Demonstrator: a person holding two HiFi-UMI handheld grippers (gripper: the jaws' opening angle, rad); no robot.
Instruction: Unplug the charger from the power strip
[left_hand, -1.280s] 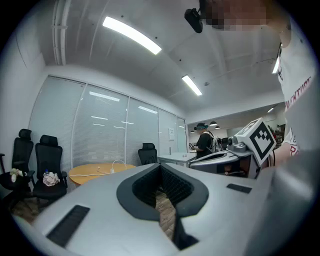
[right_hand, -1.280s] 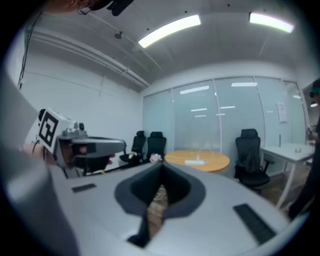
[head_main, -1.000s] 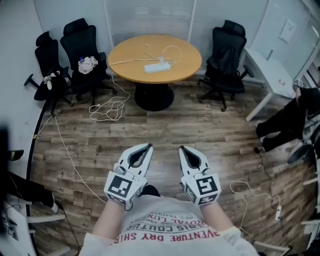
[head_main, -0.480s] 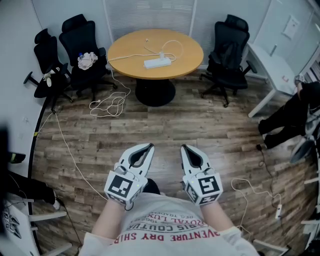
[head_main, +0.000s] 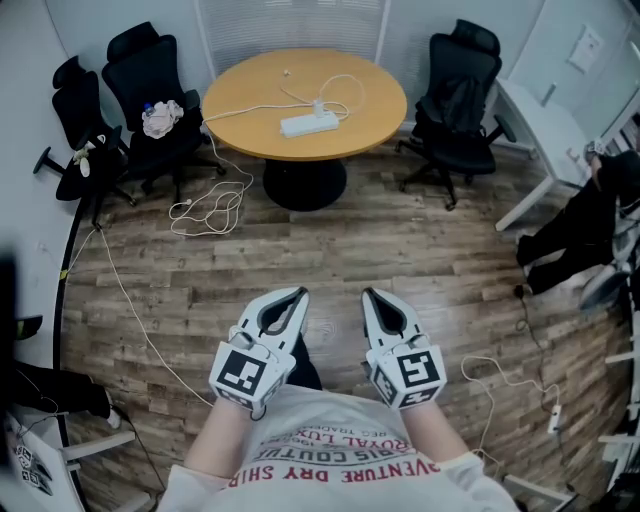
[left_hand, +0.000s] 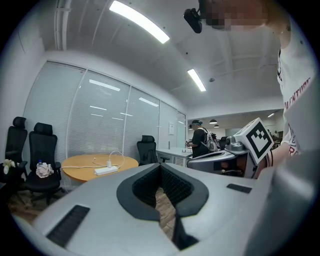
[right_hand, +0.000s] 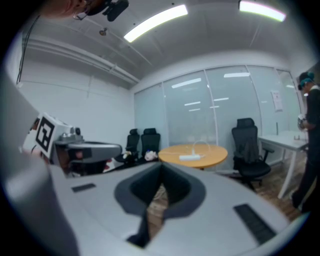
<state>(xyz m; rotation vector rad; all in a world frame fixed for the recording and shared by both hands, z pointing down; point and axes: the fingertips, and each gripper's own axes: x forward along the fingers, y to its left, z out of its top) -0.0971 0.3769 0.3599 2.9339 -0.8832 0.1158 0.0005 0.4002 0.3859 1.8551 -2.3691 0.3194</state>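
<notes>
The white power strip (head_main: 308, 123) lies on the round wooden tabletop (head_main: 372, 118) at the far side of the room, with the charger (head_main: 318, 105) plugged into its top (a white cable loops over the wood behind it). Well apart from it, close to the person's chest, the left gripper (head_main: 298, 293) and right gripper (head_main: 366, 294) hover over the plank floor (head_main: 400, 250). Each has its fingers pressed together on nothing. A crumpled cloth (head_main: 160, 118) sits on a black chair (head_main: 150, 80) beside the tabletop.

Round wooden table (head_main: 372, 112), white power strip (head_main: 309, 123)
</notes>
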